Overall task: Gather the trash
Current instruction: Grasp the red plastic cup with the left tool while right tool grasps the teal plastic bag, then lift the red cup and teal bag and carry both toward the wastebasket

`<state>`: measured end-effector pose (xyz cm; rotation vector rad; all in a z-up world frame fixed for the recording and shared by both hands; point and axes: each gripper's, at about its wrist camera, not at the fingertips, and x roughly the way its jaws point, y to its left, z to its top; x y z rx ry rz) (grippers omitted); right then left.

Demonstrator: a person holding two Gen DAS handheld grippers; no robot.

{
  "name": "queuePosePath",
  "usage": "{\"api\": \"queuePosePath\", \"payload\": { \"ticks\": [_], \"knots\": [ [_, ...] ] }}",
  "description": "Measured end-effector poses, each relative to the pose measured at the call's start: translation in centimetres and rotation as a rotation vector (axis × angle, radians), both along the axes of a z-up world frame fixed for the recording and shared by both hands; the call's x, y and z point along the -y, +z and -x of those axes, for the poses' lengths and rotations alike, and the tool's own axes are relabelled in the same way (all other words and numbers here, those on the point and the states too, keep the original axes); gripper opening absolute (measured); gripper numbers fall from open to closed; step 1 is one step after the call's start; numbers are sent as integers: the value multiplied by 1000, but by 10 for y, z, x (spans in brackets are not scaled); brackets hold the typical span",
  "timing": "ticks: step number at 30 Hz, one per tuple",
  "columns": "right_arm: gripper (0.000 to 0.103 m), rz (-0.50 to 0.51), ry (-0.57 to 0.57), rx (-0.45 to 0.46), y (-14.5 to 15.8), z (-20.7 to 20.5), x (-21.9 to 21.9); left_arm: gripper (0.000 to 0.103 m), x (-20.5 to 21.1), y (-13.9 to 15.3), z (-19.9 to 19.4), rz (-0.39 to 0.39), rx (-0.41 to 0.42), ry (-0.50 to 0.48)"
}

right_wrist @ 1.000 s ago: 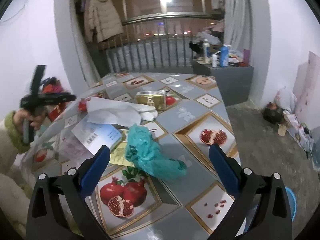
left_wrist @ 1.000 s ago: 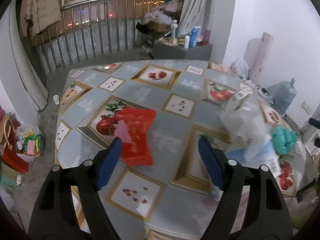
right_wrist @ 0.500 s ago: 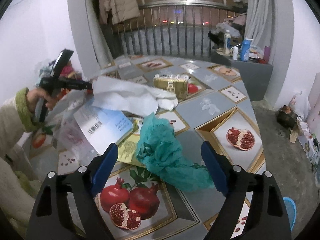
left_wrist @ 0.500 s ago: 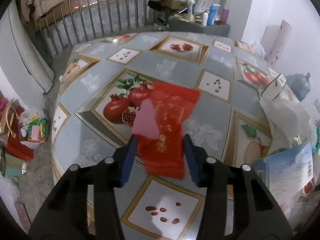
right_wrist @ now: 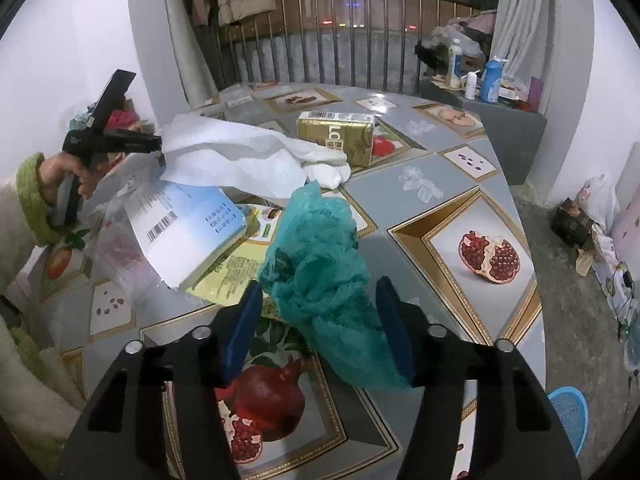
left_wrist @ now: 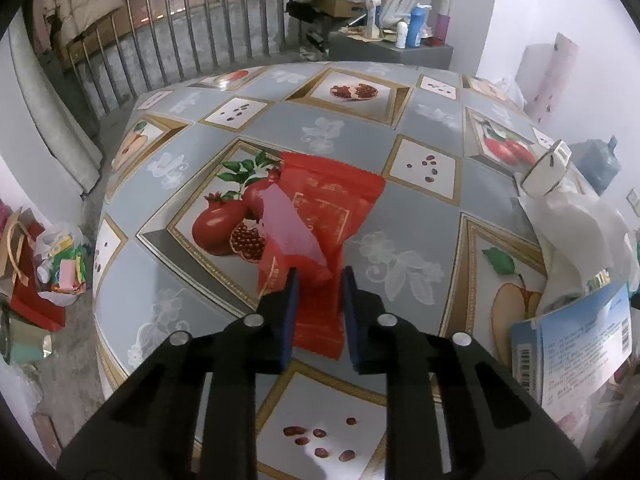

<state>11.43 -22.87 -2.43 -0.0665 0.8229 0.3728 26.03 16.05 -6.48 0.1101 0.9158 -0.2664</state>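
Observation:
A red foil wrapper (left_wrist: 332, 196) with a pink inner flap lies on the fruit-patterned table (left_wrist: 340, 120). My left gripper (left_wrist: 320, 276) is closing, and its blue pads squeeze the wrapper's near end from both sides. In the right wrist view a crumpled teal plastic bag (right_wrist: 320, 256) sits between the jaws of my right gripper (right_wrist: 320, 284), which are closing. The right pad touches the bag, while a gap remains at the left pad.
Beside the teal bag lie a white tissue sheet (right_wrist: 232, 156), a gold carton (right_wrist: 336, 132), a blue-and-white packet (right_wrist: 184, 224) and a yellow leaflet (right_wrist: 236, 276). A person's hand (right_wrist: 68, 172) is at the left. A bag of rubbish (left_wrist: 60, 264) sits on the floor by the table's left edge.
Both grippers came down and forward over their items while their jaws narrowed. The left pads went from wide apart to pinching the red wrapper. The right jaws now flank the teal bag.

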Motion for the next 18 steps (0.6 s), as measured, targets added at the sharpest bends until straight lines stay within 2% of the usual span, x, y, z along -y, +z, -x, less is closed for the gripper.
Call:
{"api": "queuePosePath", "payload": {
  "ticks": [9, 18],
  "knots": [
    [45, -6, -1, 0, 1, 2, 1, 6, 3, 4, 2, -5, 22, -9],
    [44, -25, -18, 15, 7, 8, 6, 3, 3, 14, 9, 2, 63, -4]
  ]
}}
